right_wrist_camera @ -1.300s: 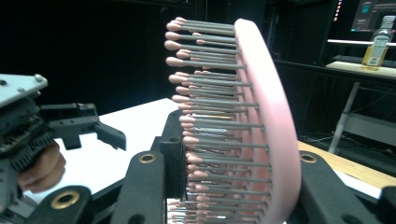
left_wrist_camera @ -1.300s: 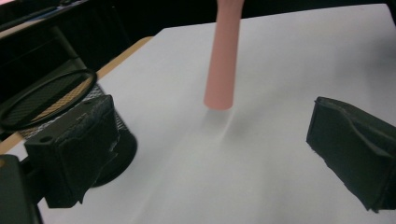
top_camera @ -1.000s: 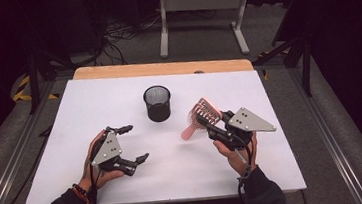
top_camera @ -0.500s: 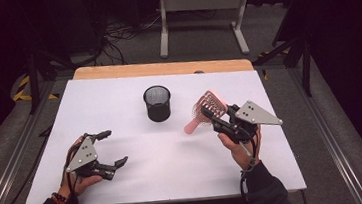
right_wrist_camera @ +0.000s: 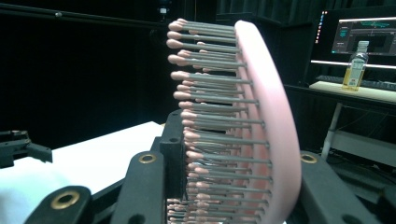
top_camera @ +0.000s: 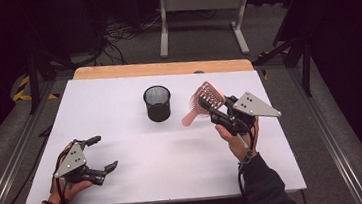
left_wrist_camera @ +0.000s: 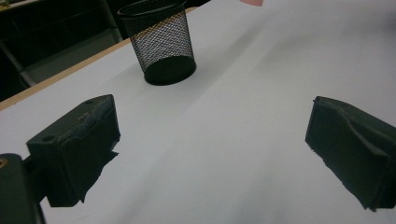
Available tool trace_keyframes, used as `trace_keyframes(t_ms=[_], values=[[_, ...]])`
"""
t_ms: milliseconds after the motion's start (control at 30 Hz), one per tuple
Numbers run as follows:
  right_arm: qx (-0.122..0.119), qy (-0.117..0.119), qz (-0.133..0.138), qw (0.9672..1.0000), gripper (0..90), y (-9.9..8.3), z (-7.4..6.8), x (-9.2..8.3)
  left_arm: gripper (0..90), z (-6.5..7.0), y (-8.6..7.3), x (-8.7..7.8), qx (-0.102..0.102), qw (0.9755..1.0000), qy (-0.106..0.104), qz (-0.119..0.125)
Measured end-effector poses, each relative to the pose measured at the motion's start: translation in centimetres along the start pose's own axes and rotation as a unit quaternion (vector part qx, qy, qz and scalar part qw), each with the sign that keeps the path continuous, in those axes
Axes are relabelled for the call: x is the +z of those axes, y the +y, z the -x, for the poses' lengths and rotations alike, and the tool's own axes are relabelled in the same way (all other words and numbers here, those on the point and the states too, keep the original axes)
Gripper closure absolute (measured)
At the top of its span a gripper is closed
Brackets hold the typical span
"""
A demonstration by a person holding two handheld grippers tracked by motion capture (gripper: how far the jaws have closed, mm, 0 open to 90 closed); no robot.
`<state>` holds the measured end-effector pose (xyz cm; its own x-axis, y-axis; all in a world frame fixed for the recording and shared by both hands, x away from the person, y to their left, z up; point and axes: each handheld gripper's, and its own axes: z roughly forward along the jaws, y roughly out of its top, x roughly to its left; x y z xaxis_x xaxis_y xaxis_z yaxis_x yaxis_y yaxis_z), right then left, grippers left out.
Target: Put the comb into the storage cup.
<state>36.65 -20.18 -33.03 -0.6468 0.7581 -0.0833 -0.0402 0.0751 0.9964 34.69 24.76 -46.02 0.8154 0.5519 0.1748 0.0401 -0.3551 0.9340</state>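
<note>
A pink hairbrush with grey pink-tipped bristles is held up off the white table, handle slanting down to the left. My right gripper is shut on the brush head, one jaw on the bristle side and one on the pink back. A black mesh cup stands upright and empty near the table's middle, left of the brush. My left gripper hovers low at the front left, open, with nothing between its jaws. Its own view looks past the gripper at the cup.
A wooden strip edges the table's far side. Beyond it are cables and a metal stand's legs on the floor. A bottle and a lit monitor sit on a desk far off.
My left gripper has moved left and nearer the front edge, still open. The right gripper keeps its hold on the brush and has hardly shifted.
</note>
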Motion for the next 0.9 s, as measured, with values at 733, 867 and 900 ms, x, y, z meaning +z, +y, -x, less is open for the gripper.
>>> trace_keyframes(t_ms=[733, 867, 900], values=[[-0.009, 0.004, 0.019, 0.9998, 62.9, 3.0, -0.1, 4.7, 2.9, -0.1, -0.1, 0.1, 0.007, 1.0, 0.0, 0.004], [-0.021, -0.002, 0.017, 0.9996, 62.9, 3.6, -0.3, 5.6, 2.8, 0.0, -0.1, 0.1, 0.011, 0.9999, 0.006, 0.005], [-0.023, -0.003, 0.017, 0.9996, 62.9, 3.6, -0.3, 5.7, 2.8, 0.0, -0.1, 0.0, 0.01, 0.9999, 0.002, 0.006]])
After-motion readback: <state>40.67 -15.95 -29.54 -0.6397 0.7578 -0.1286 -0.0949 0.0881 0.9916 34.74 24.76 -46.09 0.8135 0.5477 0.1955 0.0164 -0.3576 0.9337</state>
